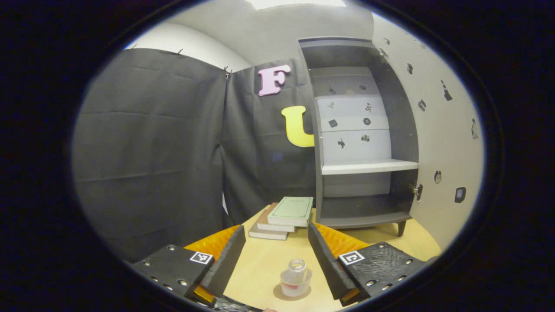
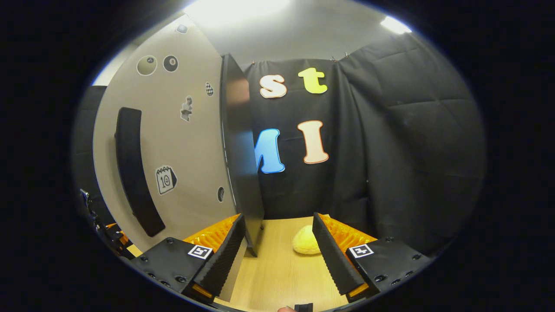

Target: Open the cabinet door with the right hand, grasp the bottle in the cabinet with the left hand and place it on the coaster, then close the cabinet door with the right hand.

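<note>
A small clear bottle (image 1: 295, 277) stands upright on a round brown coaster (image 1: 280, 295) on the wooden table. My left gripper (image 1: 275, 236) is open, and the bottle sits low between its fingers, touching neither. The dark cabinet (image 1: 401, 125) stands open behind it, with bare shelves (image 1: 368, 166). Its pale door (image 1: 438, 130) is swung wide to the right. In the right gripper view the door (image 2: 182, 143) shows its long black handle (image 2: 132, 173). The door's dark free edge (image 2: 243, 164) reaches down between the fingers of my open right gripper (image 2: 279, 223), close to the left finger.
A stack of books (image 1: 284, 216) lies on the table (image 1: 264, 264) left of the cabinet's foot. A yellow rounded object (image 2: 306, 242) rests on the table (image 2: 282, 277) near the black cloth wall. Small stickers dot the door and the cabinet's back panel.
</note>
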Action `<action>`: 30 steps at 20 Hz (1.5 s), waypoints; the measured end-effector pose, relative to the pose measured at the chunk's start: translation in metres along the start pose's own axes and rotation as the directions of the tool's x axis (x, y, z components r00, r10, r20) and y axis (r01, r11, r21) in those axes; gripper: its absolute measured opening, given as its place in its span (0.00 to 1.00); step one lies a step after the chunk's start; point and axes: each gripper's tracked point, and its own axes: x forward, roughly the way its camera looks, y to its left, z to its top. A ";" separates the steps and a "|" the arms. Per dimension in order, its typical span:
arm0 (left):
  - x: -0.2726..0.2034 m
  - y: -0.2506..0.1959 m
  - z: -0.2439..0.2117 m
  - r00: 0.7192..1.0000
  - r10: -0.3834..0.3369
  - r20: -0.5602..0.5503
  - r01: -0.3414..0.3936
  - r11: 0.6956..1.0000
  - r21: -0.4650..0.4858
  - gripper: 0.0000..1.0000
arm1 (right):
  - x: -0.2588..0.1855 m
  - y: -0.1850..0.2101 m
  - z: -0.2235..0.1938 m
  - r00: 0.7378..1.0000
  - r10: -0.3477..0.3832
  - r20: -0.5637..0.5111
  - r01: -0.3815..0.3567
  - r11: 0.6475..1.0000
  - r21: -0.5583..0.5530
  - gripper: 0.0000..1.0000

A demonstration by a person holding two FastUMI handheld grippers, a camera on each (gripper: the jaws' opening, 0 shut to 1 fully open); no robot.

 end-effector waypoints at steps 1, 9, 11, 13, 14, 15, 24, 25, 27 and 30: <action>0.000 0.000 0.009 1.000 -0.010 0.014 0.010 1.000 0.004 0.87 | 0.000 0.005 0.004 1.000 0.006 0.001 -0.006 1.000 0.001 0.93; 0.021 0.006 0.044 0.990 -0.123 0.073 0.125 0.992 -0.030 0.87 | -0.008 0.048 0.030 1.000 -0.003 0.031 0.005 0.998 -0.068 0.93; 0.029 0.012 0.046 0.987 -0.140 0.078 0.143 0.989 -0.036 0.87 | -0.012 0.048 0.035 0.998 -0.040 0.040 0.045 0.993 -0.113 0.90; 0.037 0.018 0.046 0.985 -0.154 0.081 0.158 0.986 -0.046 0.87 | -0.012 0.052 0.034 0.998 -0.055 0.037 0.059 0.992 -0.115 0.95; 0.040 0.022 0.046 0.985 -0.156 0.079 0.160 0.986 -0.048 0.89 | -0.011 0.057 0.033 0.998 -0.051 0.029 0.053 0.993 -0.104 0.95; 0.042 0.025 0.047 0.984 -0.158 0.083 0.163 0.985 -0.052 0.90 | -0.009 0.062 0.031 0.999 -0.042 0.024 0.045 0.994 -0.097 0.95; 0.056 0.052 0.048 0.981 -0.172 0.089 0.177 0.983 -0.057 0.90 | 0.001 0.115 0.029 0.998 0.061 0.001 -0.061 0.991 -0.120 0.91; 0.056 0.055 0.048 0.981 -0.171 0.089 0.176 0.983 -0.051 0.90 | 0.000 0.119 0.030 0.998 0.061 0.005 -0.060 0.991 -0.120 0.91; 0.058 0.061 0.047 0.982 -0.168 0.090 0.172 0.984 -0.043 0.90 | 0.002 0.125 0.030 0.998 0.069 0.008 -0.067 0.991 -0.118 0.91; 0.059 0.071 0.045 0.981 -0.170 0.090 0.175 0.984 -0.043 0.90 | 0.004 0.138 0.029 0.996 0.087 0.009 -0.086 0.990 -0.116 0.91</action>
